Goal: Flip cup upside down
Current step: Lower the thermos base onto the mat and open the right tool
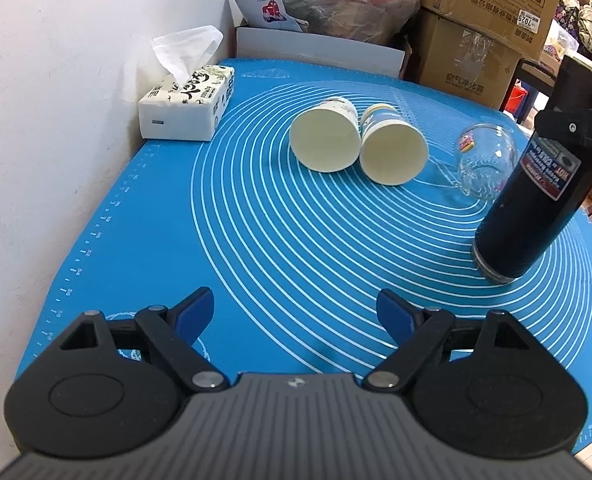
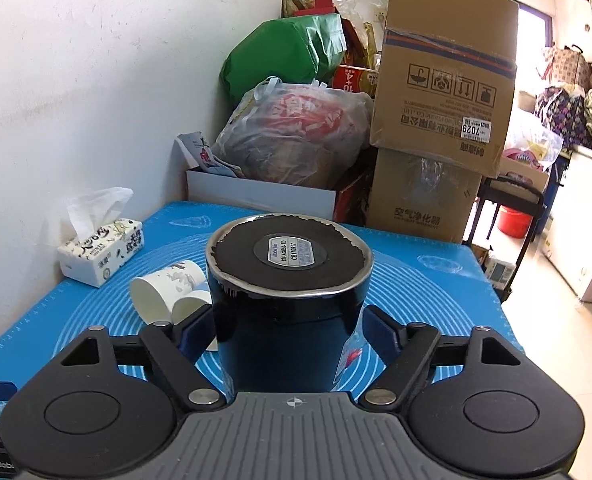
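Blue ringed mat (image 1: 144,216) covered the bench. Right gripper (image 2: 288,330) clamped the dark blue steel tumbler cup (image 2: 288,304) at right, base up, mouth touching mat. Left gripper (image 1: 296,316) hung wide apart, nothing between, near edge. Two paper cups (image 1: 323,140) and a glass mug (image 1: 483,156) lay sideways far.

"7029" on cardboard box (image 2: 447,76), "CB170917" under tumbler (image 2: 290,276)

Blue mat (image 1: 144,240) carries tissue pack (image 1: 186,106); two paper cups (image 1: 323,140) on sides; glass mug (image 1: 485,158); dark tumbler (image 1: 523,208).
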{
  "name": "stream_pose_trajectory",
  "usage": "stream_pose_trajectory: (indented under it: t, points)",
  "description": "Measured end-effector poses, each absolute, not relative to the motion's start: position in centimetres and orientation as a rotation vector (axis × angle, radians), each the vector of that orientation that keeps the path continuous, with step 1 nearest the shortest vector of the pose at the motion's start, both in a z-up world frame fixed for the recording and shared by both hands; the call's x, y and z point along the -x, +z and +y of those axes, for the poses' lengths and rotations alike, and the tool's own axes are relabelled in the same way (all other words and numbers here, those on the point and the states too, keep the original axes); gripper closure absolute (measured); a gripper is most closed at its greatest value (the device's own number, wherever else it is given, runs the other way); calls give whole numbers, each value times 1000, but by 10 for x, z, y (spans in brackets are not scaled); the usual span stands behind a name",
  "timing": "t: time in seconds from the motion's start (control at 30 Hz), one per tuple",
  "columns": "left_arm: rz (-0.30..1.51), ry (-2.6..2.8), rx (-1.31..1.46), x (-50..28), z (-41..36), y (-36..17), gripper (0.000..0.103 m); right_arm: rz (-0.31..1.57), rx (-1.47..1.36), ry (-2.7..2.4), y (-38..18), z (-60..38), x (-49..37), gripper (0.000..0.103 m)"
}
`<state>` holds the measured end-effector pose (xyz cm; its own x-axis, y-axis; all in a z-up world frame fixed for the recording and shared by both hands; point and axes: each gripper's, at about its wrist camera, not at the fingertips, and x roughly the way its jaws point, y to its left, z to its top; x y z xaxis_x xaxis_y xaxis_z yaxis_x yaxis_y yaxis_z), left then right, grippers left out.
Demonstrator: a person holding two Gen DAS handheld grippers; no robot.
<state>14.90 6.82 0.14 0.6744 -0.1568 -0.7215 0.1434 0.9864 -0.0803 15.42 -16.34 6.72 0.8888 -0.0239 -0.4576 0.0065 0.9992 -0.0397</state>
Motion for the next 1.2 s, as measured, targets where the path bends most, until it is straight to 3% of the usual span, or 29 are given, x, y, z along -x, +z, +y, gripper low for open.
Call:
stream_pose_trajectory:
  t: [0.3, 1.2]
  points:
    - [751, -212, 16, -120, 51, 22, 15, 452, -6, -10, 74, -171, -119, 8]
    - [675, -249, -13, -13, 4, 22, 15, 515, -126, -12, 40, -205, 31, 8]
